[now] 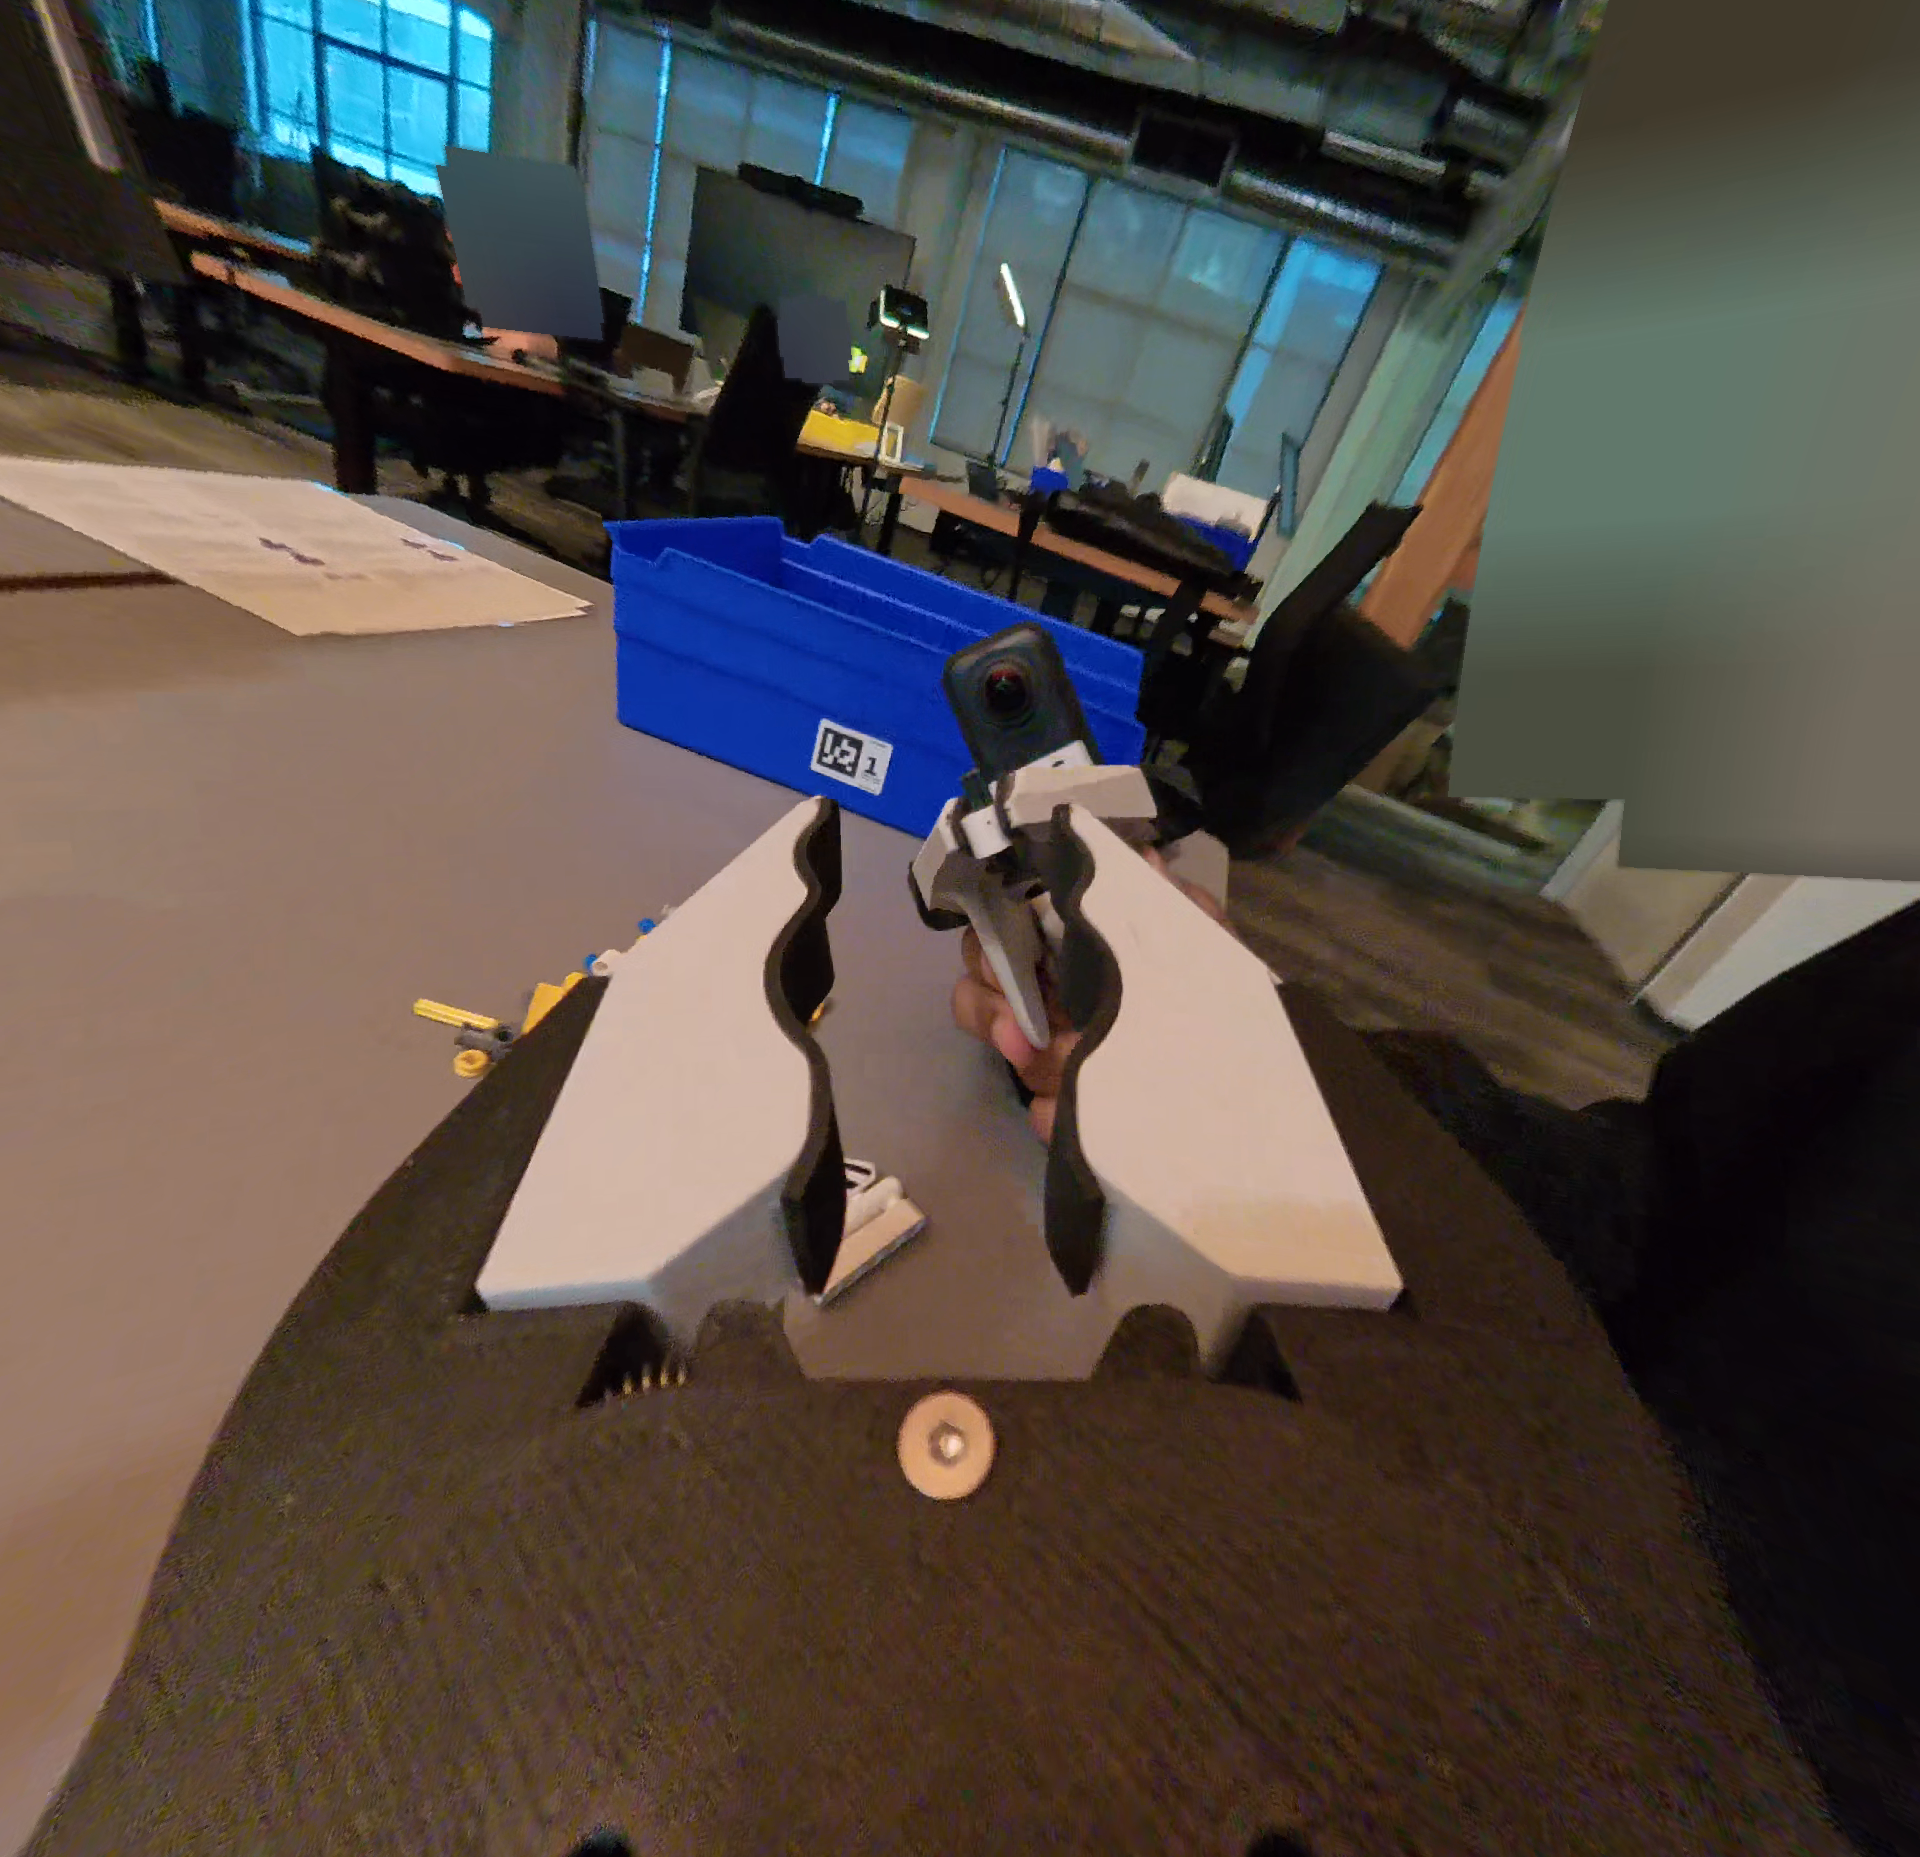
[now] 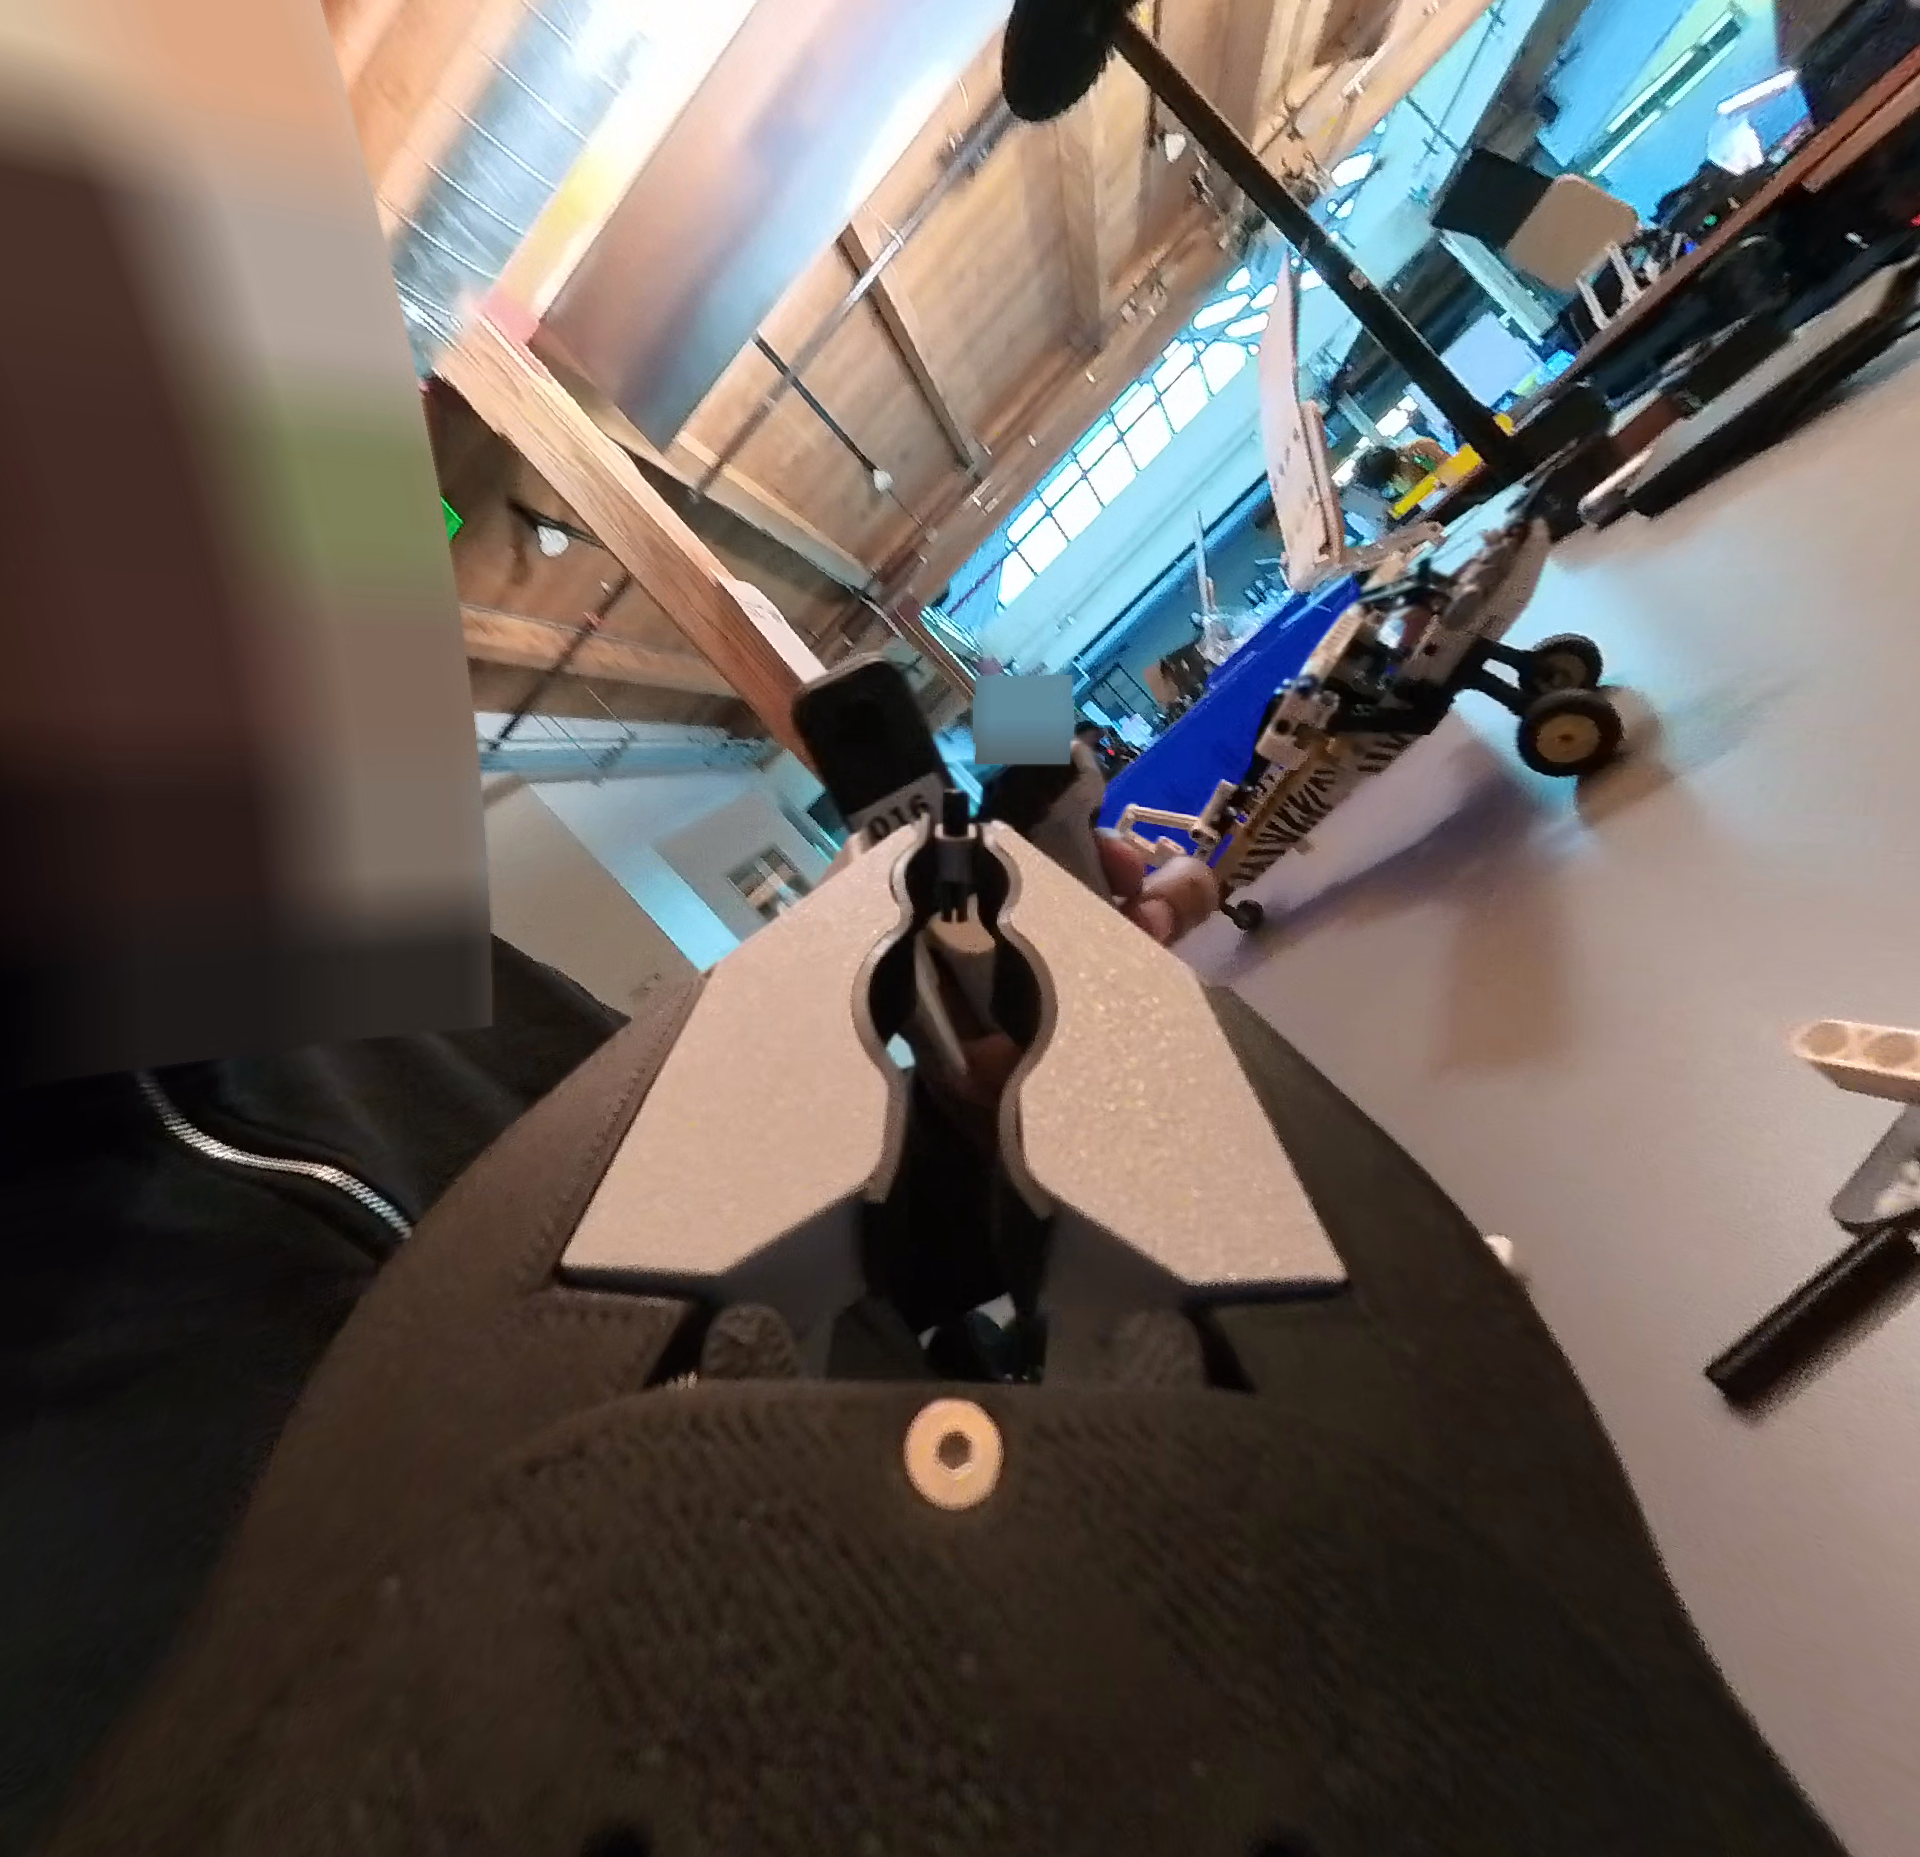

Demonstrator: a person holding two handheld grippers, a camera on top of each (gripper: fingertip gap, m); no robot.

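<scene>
My left gripper (image 1: 940,818) is open, with nothing between its pads, above the grey table (image 1: 260,820). Just past its fingertips the right gripper (image 1: 987,831) faces it tip to tip, with a black camera on top and a hand on its handle. In the right wrist view my right gripper (image 2: 951,857) is shut on a small dark pin (image 2: 951,851) that sticks out past its fingertips. The left gripper's black camera (image 2: 862,737) and a hand (image 2: 1169,893) show right behind that pin.
A blue bin (image 1: 790,654) stands behind the grippers and a paper sheet (image 1: 291,550) lies far left. Small yellow and blue parts (image 1: 478,1028) and a white-grey piece (image 1: 873,1225) lie on the table. A wheeled brick-built model (image 2: 1434,664), a beige beam (image 2: 1860,1049) and a black bar (image 2: 1818,1308) lie to the right. The grippers are tip to tip, or close to it.
</scene>
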